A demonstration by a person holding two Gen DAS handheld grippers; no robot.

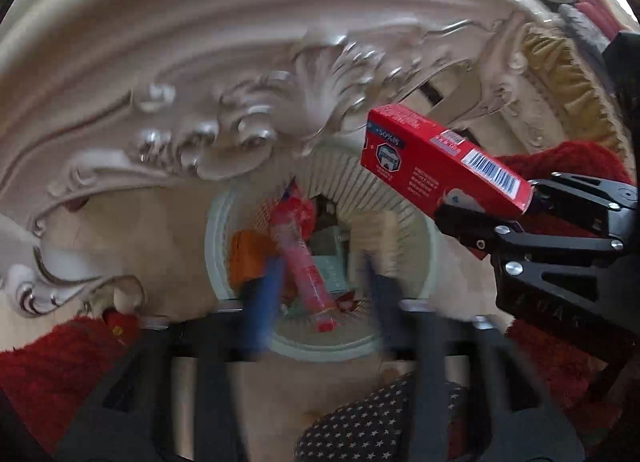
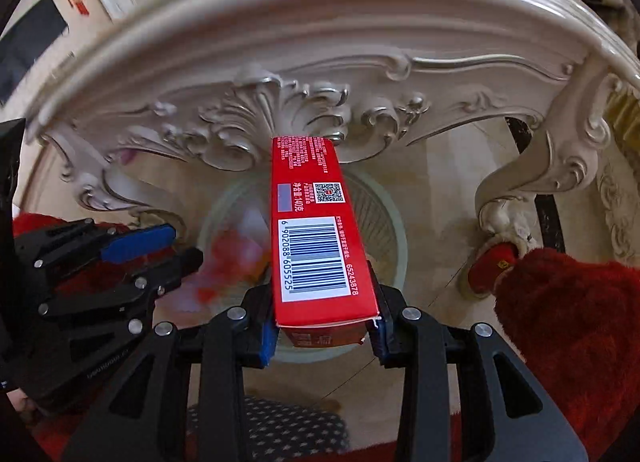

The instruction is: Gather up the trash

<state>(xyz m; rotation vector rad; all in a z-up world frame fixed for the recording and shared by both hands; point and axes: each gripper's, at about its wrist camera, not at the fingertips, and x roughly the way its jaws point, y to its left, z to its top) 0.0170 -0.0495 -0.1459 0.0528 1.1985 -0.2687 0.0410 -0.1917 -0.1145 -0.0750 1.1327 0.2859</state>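
Two grippers over a round pale bin (image 1: 416,221) on the floor, just under a carved cream table (image 2: 320,61).

Right gripper (image 2: 326,336): jaws pinching the near end of a long red box (image 2: 316,229) with a barcode on it. Box sticking out forward, over the bin's mouth, not inside.

Left gripper (image 1: 320,282): jaws spread, blurry, blue pads (image 1: 264,290) on each side. Nothing pinched. Between them, a pink tube (image 1: 304,262) right above or in the bin; cannot tell if resting yet.

In the bin: an orange thing (image 1: 246,258), some greenish packs (image 1: 332,262), other red bits. All blurry.

Fuzzy red sleeves (image 2: 568,314) at both sides. Dark cloth with small white stars (image 1: 360,422) at the bottom.
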